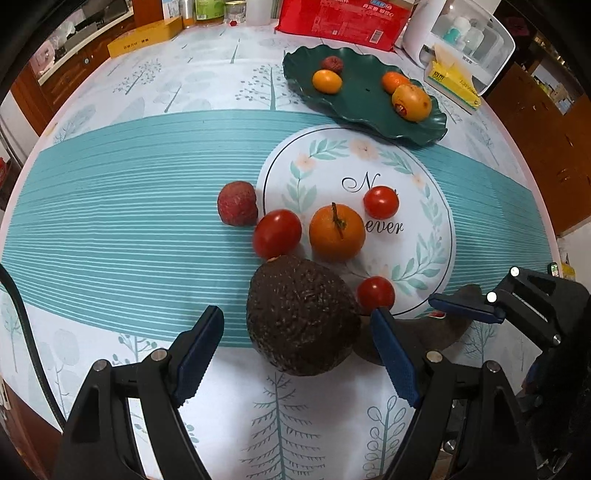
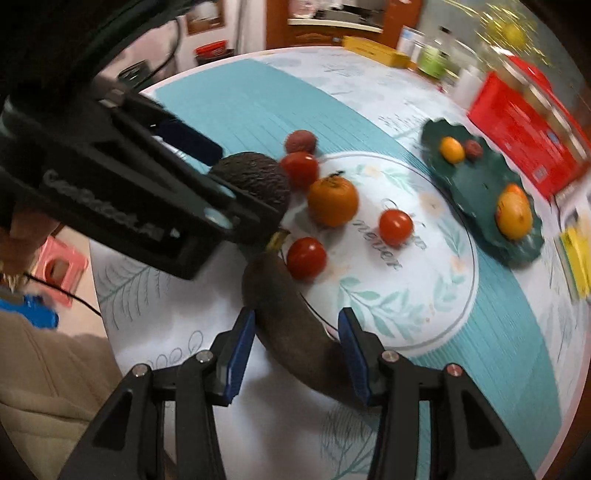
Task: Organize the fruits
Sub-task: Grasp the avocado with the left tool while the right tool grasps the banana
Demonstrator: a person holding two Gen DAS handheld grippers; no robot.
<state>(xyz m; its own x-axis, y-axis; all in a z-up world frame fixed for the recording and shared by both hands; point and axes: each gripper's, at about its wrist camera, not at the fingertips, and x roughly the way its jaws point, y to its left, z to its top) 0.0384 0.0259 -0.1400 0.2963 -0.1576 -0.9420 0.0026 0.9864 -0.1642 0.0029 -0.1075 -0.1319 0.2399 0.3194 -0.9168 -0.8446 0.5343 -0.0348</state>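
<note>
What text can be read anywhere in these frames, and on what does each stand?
"N..." and "ever": tablecloth's round wreath print, partly hidden by the orange fruit.
"never": same print, right wrist view.
Red package: print too small to read.
Yellow tissue pack: characters illegible.
Left tool's body lettering: too blurred.

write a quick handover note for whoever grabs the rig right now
Left tool: open, fingers either side of the avocado, not closed on it.
Right tool: open, straddling a dark long fruit at the table's near edge, not gripped.
On the green plate: two small orange fruits, a lychee and a mango.
Still on the cloth: avocado, dark fruit, three tomatoes, an orange, a lychee.
Left to do: likely close on the avocado and the dark fruit, carry them to the plate, then the rest.
</note>
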